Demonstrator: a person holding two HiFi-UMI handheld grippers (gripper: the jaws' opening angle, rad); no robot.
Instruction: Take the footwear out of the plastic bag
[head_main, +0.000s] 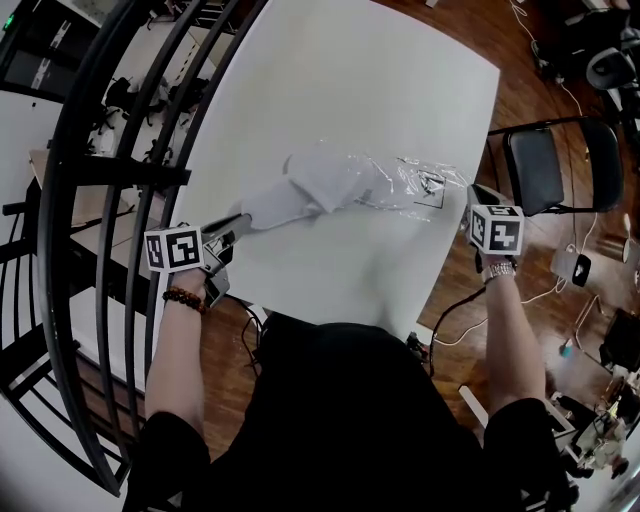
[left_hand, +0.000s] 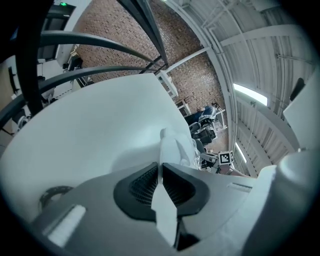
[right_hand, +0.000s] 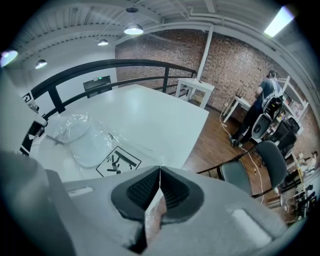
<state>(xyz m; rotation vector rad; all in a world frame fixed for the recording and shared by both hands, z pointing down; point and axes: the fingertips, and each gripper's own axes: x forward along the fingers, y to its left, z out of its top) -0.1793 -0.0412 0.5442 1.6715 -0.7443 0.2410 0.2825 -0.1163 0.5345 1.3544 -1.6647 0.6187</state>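
White table (head_main: 400, 80) fills nearly all the space around and beyond both sets of jaws, and nothing lies on it except what I am working on.

Clear plastic bag (head_main: 400, 180) comes next in size. It lies crumpled and stretched across the table, running from my right jaws toward my left jaws. My right gripper (right_hand: 160, 172) has its jaws pressed together on a thin edge of that film, so that end of the bag is pinned. Just ahead of the right jaws is the black printed warning label (right_hand: 117, 162) on the bag.

White footwear (head_main: 290, 200), a soft flat slipper, reaches from my left jaws toward the bag's mouth. My left gripper (left_hand: 161, 170) has its jaws clamped on a thin strip of the white fabric, which passes straight between the pads. The end nearest the left jaws lies bare on the table, outside the film. The far end is tucked under the wrinkled plastic.

From the right jaws I also see a smooth white sole shape (right_hand: 92, 145) under the film, just past the label. I cannot tell if that is the same slipper or its pair.

I judge the task roughly half done: both grips are set and the footwear is partly drawn out. What is left is to pull my two hands further apart until the white fabric clears the bag, then check for anything remaining inside.
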